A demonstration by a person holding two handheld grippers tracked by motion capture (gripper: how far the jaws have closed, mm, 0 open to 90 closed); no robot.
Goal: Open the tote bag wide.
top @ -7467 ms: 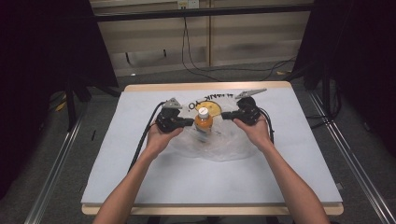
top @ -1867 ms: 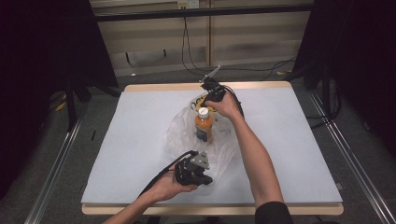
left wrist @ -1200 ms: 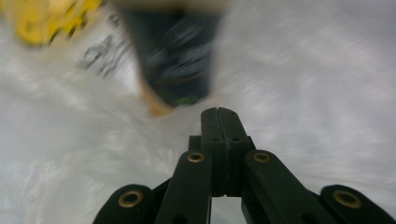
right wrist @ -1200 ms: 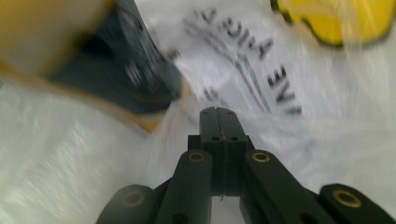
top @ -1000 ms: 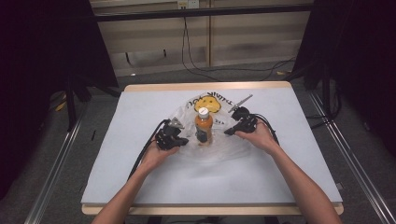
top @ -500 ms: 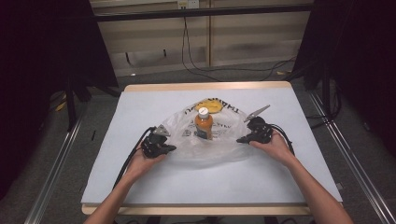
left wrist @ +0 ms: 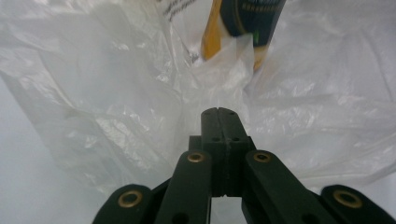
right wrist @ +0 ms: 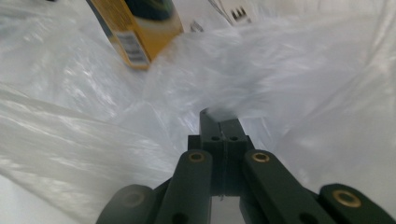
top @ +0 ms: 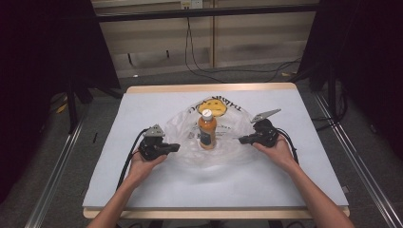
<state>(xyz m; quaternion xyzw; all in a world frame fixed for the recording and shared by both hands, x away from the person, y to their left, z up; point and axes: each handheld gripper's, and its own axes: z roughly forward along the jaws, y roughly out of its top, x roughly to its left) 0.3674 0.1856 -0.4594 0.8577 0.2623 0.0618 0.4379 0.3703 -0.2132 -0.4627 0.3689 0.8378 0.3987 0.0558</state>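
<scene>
My left gripper (top: 175, 147) sits at the left edge of the clear plastic bag (top: 228, 152), its jaws clenched on a fold of the film, as the left gripper view (left wrist: 219, 111) shows; my right gripper (top: 243, 139) pinches the bag's right edge, and in the right gripper view (right wrist: 219, 114) a blurred bunch of film covers the jaw tips, so I cannot see how much is caught. The orange bottle (top: 207, 129) stands upright on the bag between the two grippers, apart from both; the gripper views cut it off above its label (left wrist: 252, 18), and the film veils its base. The bag's far rim, with a yellow print (top: 212, 106), is crumpled; its lettering is hard to read.
</scene>
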